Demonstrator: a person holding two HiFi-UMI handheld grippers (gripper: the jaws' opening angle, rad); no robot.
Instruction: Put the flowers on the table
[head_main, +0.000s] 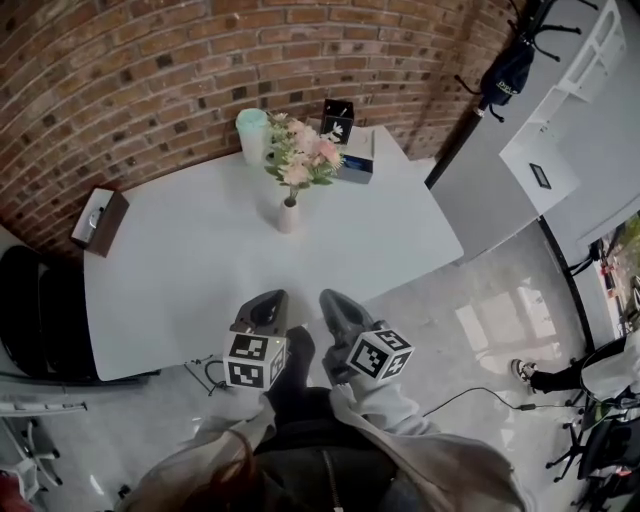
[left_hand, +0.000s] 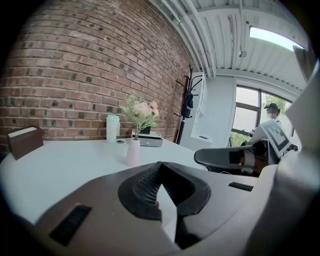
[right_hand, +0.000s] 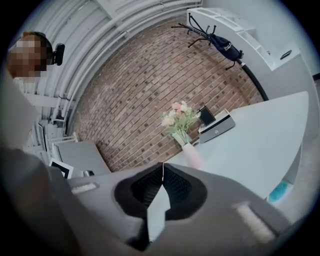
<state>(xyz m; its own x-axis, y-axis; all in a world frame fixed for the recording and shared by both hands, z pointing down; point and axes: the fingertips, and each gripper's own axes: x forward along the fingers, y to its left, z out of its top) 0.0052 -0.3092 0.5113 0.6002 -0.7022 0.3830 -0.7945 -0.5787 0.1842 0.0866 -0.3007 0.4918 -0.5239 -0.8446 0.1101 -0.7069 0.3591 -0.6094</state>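
A bunch of pink and white flowers (head_main: 302, 152) stands upright in a slim pale vase (head_main: 288, 215) near the middle of the white table (head_main: 190, 270). The flowers (left_hand: 140, 110) and the vase (left_hand: 133, 152) show ahead in the left gripper view, and the same flowers (right_hand: 179, 116) in the right gripper view. My left gripper (head_main: 268, 303) and right gripper (head_main: 333, 306) hang side by side at the table's near edge, well short of the vase. Both have their jaws shut with nothing between them.
A brown tissue box (head_main: 98, 220) sits at the table's left end. A pale green cup (head_main: 252, 133), a black box (head_main: 337, 120) and a flat grey device (head_main: 357, 160) stand by the brick wall. A coat rack (head_main: 510, 60) stands to the right. A person (left_hand: 272, 125) is seated beyond the table.
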